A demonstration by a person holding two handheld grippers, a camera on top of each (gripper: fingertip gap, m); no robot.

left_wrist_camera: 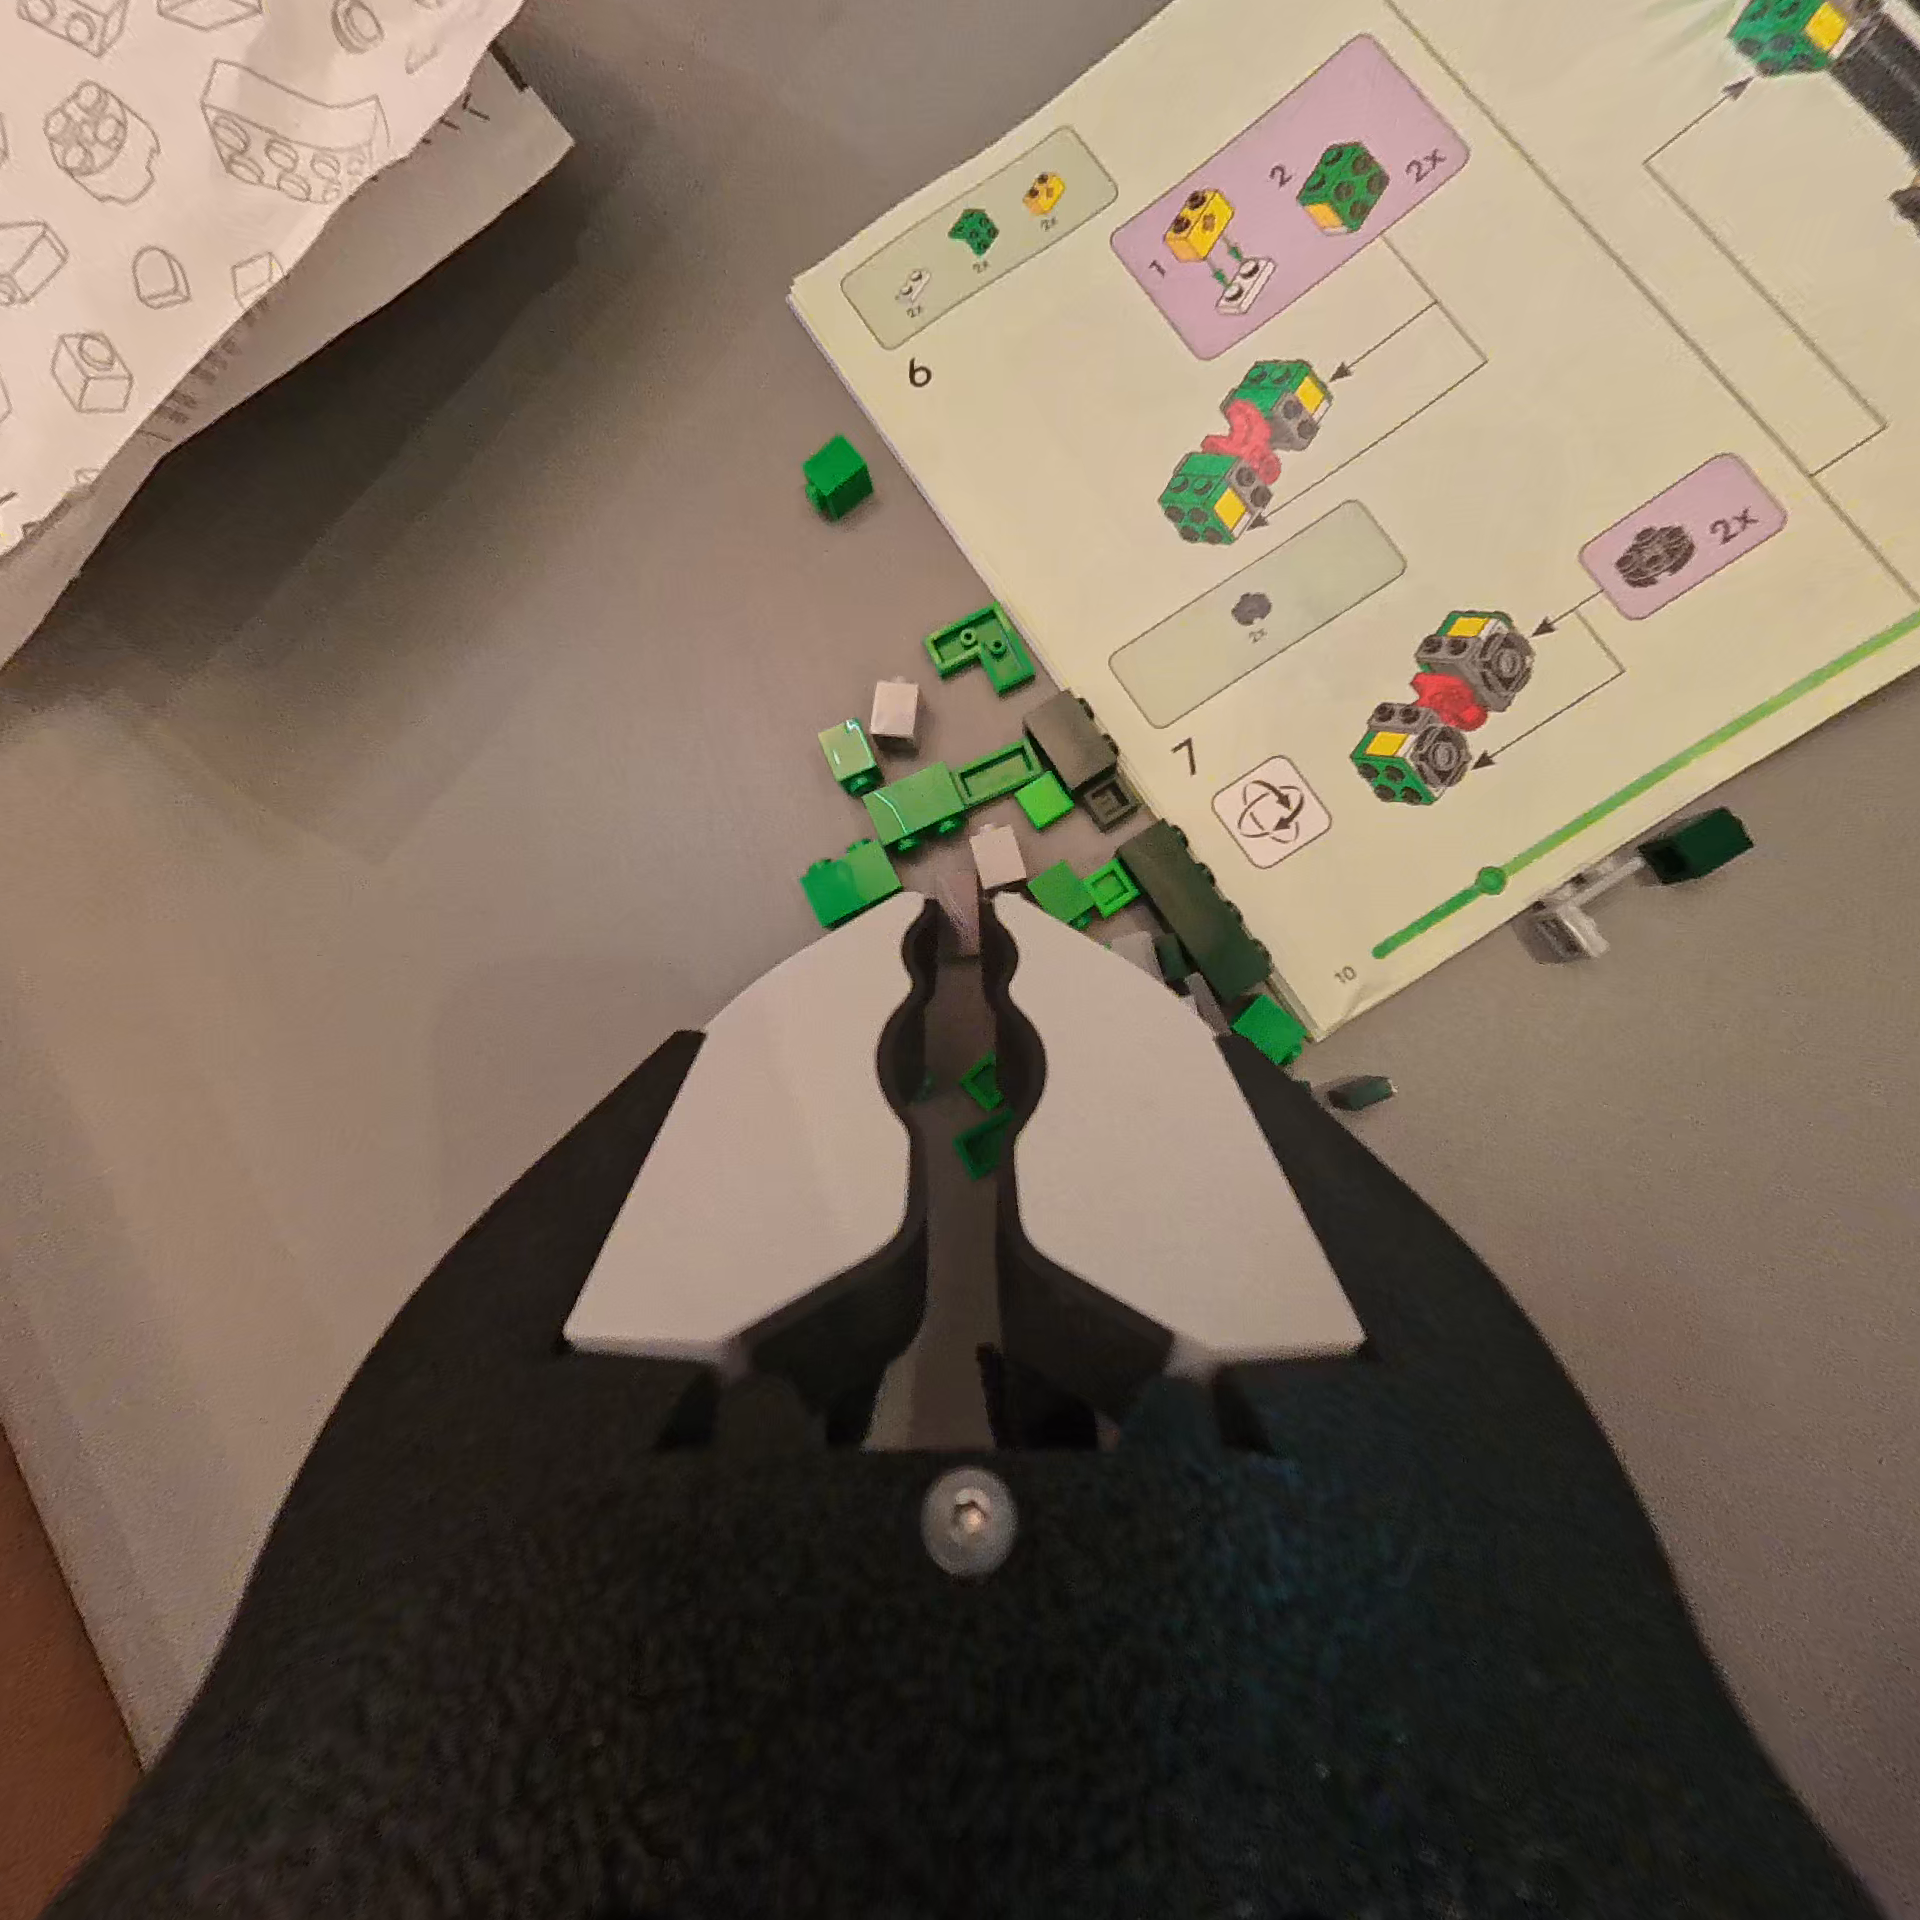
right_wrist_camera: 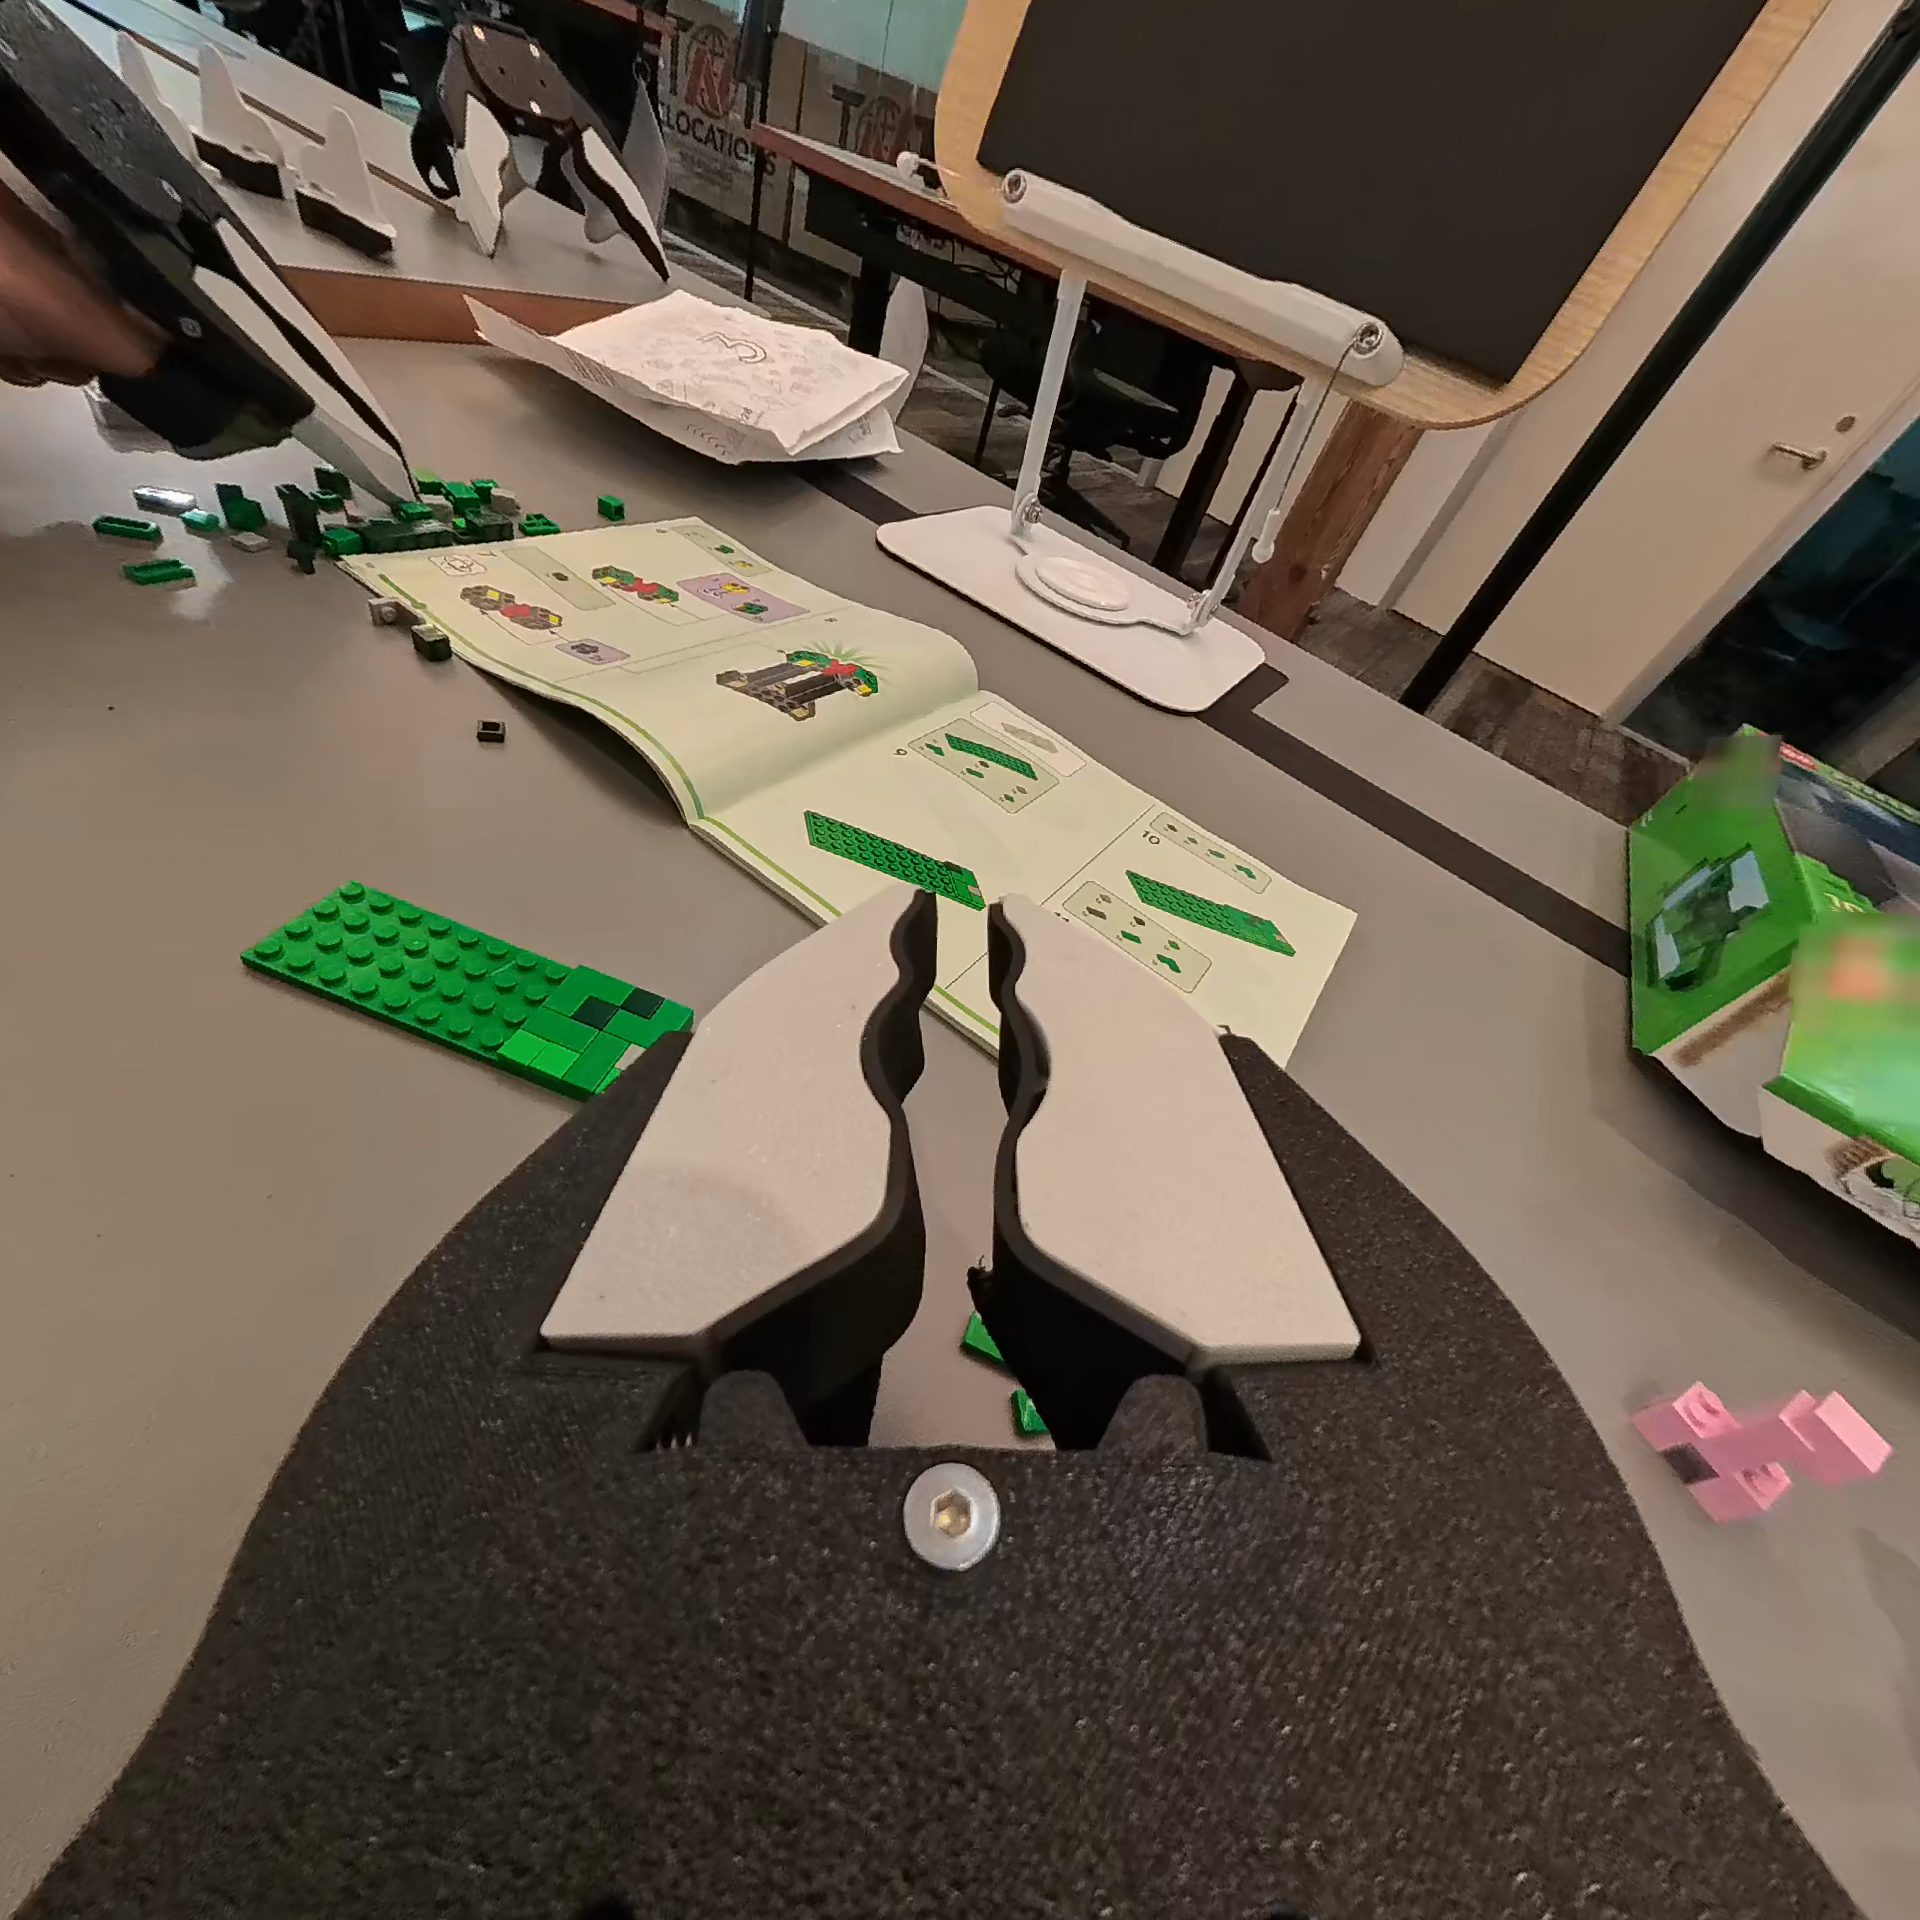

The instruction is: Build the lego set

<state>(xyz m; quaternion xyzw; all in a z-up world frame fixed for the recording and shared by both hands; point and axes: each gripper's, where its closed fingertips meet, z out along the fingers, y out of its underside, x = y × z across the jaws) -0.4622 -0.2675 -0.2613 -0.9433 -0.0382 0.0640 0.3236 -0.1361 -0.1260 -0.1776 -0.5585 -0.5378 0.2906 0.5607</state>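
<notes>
A small light grey brick (left_wrist_camera: 961, 920) is pinched between the tips of the left gripper (left_wrist_camera: 961, 914), whose jaws are closed on it directly above a scatter of loose green bricks (left_wrist_camera: 914, 805) on the grey table (left_wrist_camera: 416, 1039). Two more light grey pieces (one just beyond the held brick, one farther up) lie among the green ones. The pile is seen touching the near edge of an open instruction booklet (left_wrist_camera: 1403, 468), and a single green cube (left_wrist_camera: 837, 476) sits apart from it, toward a crumpled white paper bag (left_wrist_camera: 156, 208) at the table's far side.

In the right wrist view, the right gripper (right_wrist_camera: 961, 914) is held above the table with its jaws slightly parted and nothing between them. A green baseplate (right_wrist_camera: 416, 971), partly covered with flat tiles at one end, lies flat beside the booklet (right_wrist_camera: 831, 769). A small pink brick figure (right_wrist_camera: 1756, 1444) is seen toward the table's right edge, near a green set box (right_wrist_camera: 1714, 914). A white desk lamp (right_wrist_camera: 1091, 592) stands behind the booklet.
</notes>
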